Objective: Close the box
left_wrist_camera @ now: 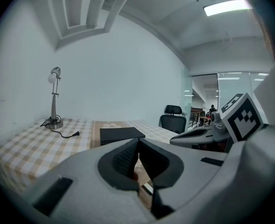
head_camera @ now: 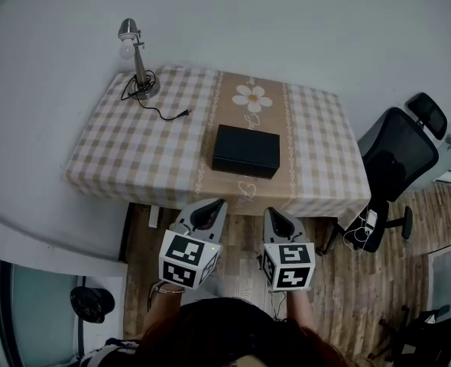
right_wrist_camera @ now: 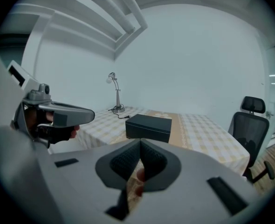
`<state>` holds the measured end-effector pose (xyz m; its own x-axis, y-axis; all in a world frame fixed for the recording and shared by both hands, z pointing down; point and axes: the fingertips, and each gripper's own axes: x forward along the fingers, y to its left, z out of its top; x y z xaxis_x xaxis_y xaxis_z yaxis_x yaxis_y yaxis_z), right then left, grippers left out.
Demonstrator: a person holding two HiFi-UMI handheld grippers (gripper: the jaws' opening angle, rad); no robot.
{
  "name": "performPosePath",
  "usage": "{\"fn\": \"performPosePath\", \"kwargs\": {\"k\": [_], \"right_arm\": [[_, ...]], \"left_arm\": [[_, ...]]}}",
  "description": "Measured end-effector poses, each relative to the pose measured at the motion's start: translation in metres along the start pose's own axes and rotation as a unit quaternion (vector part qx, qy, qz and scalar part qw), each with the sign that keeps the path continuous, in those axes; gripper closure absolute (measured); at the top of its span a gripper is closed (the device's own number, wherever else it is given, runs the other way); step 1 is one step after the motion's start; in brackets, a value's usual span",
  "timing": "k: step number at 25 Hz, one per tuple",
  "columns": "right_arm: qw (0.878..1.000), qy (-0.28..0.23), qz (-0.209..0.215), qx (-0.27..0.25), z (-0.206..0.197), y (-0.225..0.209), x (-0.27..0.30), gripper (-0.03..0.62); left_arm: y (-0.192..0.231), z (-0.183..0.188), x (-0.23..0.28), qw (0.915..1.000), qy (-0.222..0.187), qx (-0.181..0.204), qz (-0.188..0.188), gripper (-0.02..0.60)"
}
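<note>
- We hold the left tool [head_camera: 209, 214] and the right tool [head_camera: 276, 220] side by side in front of the near edge of the counter with the beige checked cloth [head_camera: 118, 155], apart from everything on it. In each gripper view the two jaws are pressed together and nothing stands between them.
- The flat black rectangular box [head_camera: 245, 151] lies in the middle of the counter, on the brown strip of the cloth. Its lid seems to lie down already. We see no gap, but a small one on the far side would be hidden from us.
- If we press only on one edge of the lid, the box may slide or tip, because nothing holds it. We think one tool should steady it.
- If we push sideways and not downward, the cloth may wrinkle and move with the box.
- With the jaws together we can only push, so a skewed lid could jam on a corner.
- The silver desk lamp [head_camera: 137, 56] and its black cord [head_camera: 163, 111] are well apart at the far left corner, so we judge little danger there.
</note>
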<state>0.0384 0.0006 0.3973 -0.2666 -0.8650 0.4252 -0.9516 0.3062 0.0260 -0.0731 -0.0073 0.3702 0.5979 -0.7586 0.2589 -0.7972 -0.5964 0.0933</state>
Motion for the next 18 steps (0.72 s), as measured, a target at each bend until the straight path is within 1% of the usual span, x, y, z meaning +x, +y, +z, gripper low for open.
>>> {"fn": "performPosePath", "kwargs": {"k": [6,12,18], "right_arm": [[1.000,-0.027,0.007,-0.009,0.007,0.002,-0.022,0.577],[0.998,-0.053,-0.008,-0.033,0.006,-0.001,-0.047,0.577],[0.996,-0.073,-0.009,-0.044,0.003,0.000,-0.072,0.577]], "left_arm": [[-0.024,0.001,-0.013,0.9999,-0.001,0.011,0.006,0.560],[-0.044,-0.003,-0.028,0.9998,0.001,0.016,0.015,0.560],[-0.065,-0.008,-0.044,0.9995,0.004,0.022,0.023,0.560]]}}
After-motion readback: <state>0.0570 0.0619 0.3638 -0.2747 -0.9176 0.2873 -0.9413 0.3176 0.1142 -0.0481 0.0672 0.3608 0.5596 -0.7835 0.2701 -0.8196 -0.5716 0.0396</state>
